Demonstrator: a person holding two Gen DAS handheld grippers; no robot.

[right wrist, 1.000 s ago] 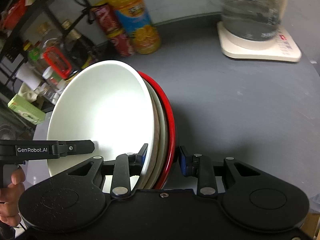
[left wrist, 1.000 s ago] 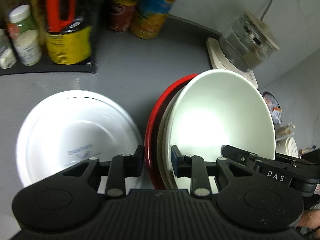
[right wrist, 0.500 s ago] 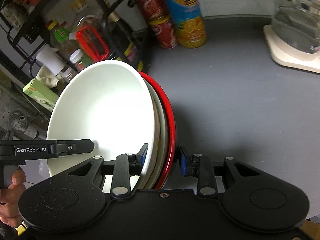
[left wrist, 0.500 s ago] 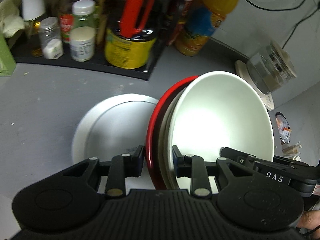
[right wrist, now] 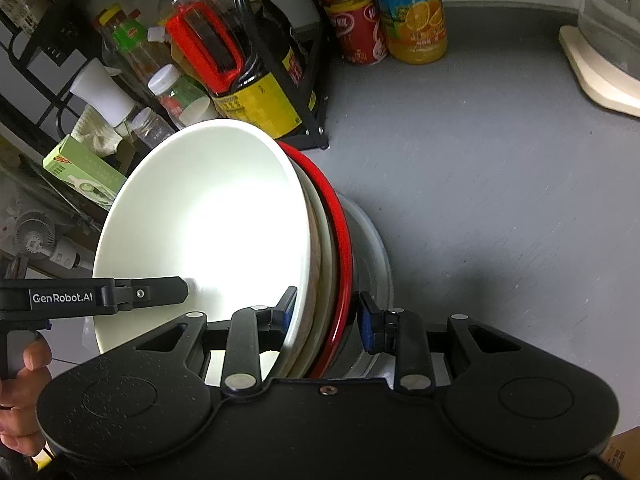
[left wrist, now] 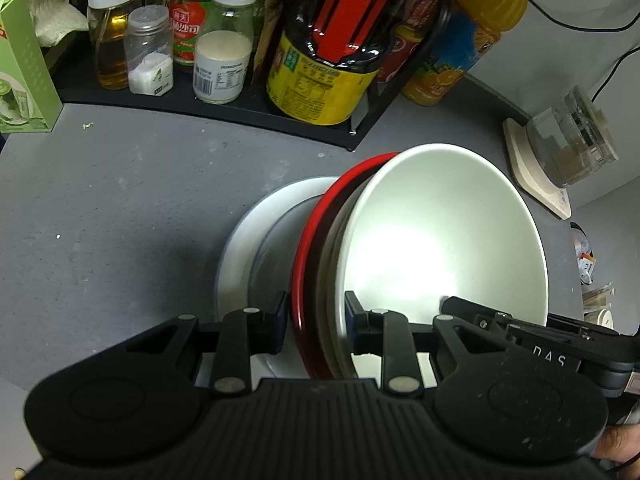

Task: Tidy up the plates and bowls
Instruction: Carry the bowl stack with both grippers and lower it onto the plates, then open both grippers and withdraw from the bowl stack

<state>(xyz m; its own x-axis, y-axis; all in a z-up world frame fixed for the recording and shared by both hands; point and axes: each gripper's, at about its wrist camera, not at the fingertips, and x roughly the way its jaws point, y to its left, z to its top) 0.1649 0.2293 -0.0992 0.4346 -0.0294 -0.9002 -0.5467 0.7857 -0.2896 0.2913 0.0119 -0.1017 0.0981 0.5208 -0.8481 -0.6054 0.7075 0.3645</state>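
Left tool (left wrist: 316,320): its two fingers are clamped across the near edge of a stack of dishes. One finger sits outside the red plate (left wrist: 308,248); the other lies inside the white bowl (left wrist: 440,240).

Right tool (right wrist: 326,314): it straddles the opposite edge of the same stack. One finger presses the inner wall of the white bowl (right wrist: 208,232). The blue pad of the other finger stands just beside the red plate (right wrist: 342,240) with a thin gap, so contact on that side cannot be told.

Stack order, outside to inside: red plate, a cream dish (left wrist: 332,256), white bowl. The stack is tilted steeply on edge and carried by both tools.

Under the stack a white plate (left wrist: 256,236) lies flat on the grey desk (left wrist: 120,208). The stack covers most of it in both views. The white plate (right wrist: 376,264) shows as a crescent past the red rim in the right view.

Surroundings: a black rack (left wrist: 248,110) at the back of the desk holds a dark sauce bottle (left wrist: 324,68) with a red handle, plus jars. An orange juice bottle (right wrist: 416,12) and red cans (right wrist: 356,32) stand beside it. A glass kettle (left wrist: 568,148) sits on a cream base on the right side. A green box (left wrist: 24,76) stands on the left.
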